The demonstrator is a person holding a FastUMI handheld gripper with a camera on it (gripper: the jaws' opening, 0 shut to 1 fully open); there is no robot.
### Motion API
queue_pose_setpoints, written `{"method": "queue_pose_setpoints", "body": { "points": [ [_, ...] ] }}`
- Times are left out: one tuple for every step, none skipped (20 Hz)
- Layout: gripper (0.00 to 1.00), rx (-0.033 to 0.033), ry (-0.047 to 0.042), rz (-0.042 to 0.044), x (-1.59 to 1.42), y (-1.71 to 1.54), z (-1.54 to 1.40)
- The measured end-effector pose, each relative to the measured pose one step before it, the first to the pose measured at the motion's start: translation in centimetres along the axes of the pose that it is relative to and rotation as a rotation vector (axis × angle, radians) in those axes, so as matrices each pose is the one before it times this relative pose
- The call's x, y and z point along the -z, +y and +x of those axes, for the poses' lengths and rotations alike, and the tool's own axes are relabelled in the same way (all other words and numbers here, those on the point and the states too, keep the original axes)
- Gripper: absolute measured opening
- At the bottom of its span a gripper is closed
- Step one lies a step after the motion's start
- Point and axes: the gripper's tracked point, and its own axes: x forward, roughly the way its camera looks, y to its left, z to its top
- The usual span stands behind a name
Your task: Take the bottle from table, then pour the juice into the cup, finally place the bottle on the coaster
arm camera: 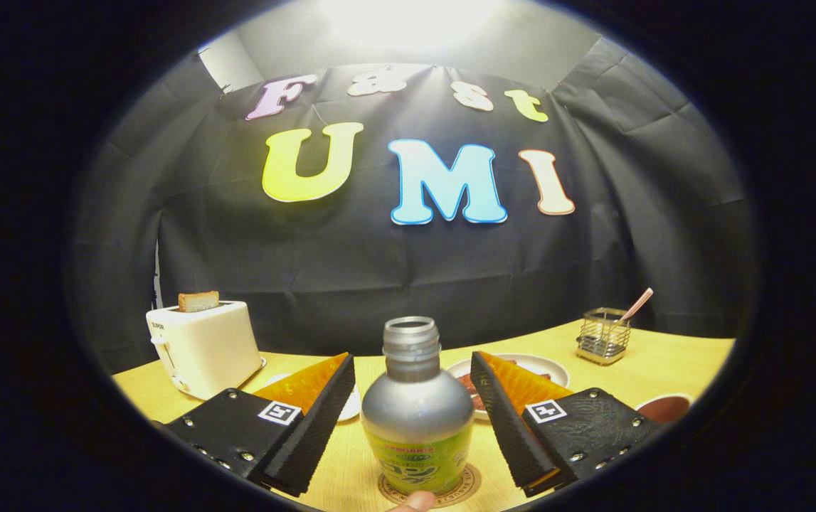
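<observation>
Bottle (pixel 416 405) hides most of the coaster (pixel 467 485).

One bottle (pixel 417 416) stands on one coaster (pixel 466 486). On the worktop (pixel 664 355) there are also one toaster (pixel 203 347) holding one slice of bread (pixel 198 301), one plate (pixel 543 368), one wire holder (pixel 602 336) with one pink-handled utensil (pixel 637 304), and one dark bowl (pixel 665 407).

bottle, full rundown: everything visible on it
The bottle looks like silver metal, with a rounded shoulder, a narrow threaded neck, no cap on the open mouth, and a green and yellow label round the lower body. It stands upright on a round coaster on the table. It sits between the fingers of the open claw, a gap on each side, neither pad touching. A fingertip shows at its base.
</observation>
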Motion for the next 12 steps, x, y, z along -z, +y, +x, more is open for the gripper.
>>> {"method": "queue_pose_setpoints", "body": {
  "points": [
    [0.99, 0.01931, 0.00415, -0.02866, -1.073, -0.583, -0.344],
    [0.99, 0.00618, 0.00451, -0.01925, -1.103, -0.241, -0.421],
    [0.99, -0.01321, 0.00018, -0.01117, -1.446, 0.195, -0.525],
    [0.99, -0.02044, 0.00167, -0.00369, -1.671, 0.265, -0.378],
    [0.99, -0.01319, -0.00972, -0.00464, -1.812, 0.128, -0.515],
    [0.99, -0.0131, -0.0115, -0.00887, -2.138, -0.022, -0.746],
    [0.99, -0.00781, -0.01998, -0.01791, -2.079, 0.131, -0.672],
    [0.99, -0.00089, -0.01442, -0.02259, -2.087, -0.208, -0.595],
    [0.99, 0.00223, -0.01871, -0.02641, -2.143, -0.04, -0.599],
    [0.99, -0.00384, -0.01874, -0.02462, -2.292, -0.045, -0.384],
    [0.99, -0.00905, -0.01688, -0.02351, -2.09, 0.161, -0.431],
    [0.99, -0.01801, -0.01341, -0.01187, -1.954, 0.328, -0.267]
  ]
}}
